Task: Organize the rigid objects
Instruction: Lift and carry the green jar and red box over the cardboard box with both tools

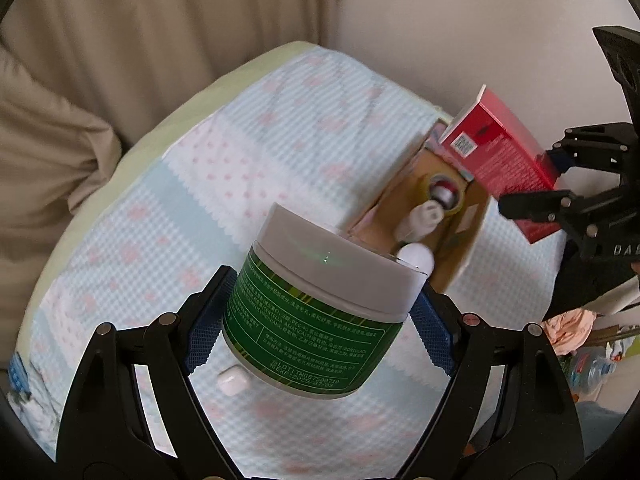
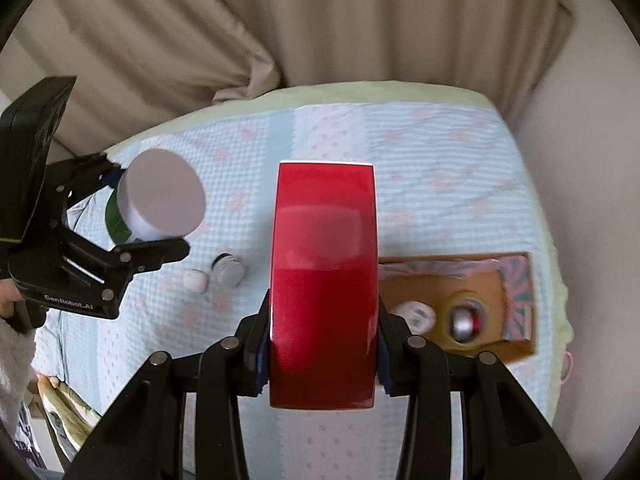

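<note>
In the left claw [image 1: 320,320] a green-labelled jar [image 1: 312,320] with a white lid is clenched between the blue pads, held above the bed [image 1: 200,184]. A small white cap [image 1: 232,378] lies just below it. The right claw [image 2: 323,354] is clamped on a red carton [image 2: 323,280]. Ahead and to the right of it sits the cardboard box [image 2: 480,280], already holding a tape roll [image 2: 466,322]. The carton is best lowered beside that roll, not onto it, before the jar is brought over.

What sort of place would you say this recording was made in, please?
Probably a bedroom at home: the work surface looks like a bed covered with a blue-and-pink patterned quilt, beige curtains hang behind it, and an open cardboard box on the quilt holds small household items.
</note>
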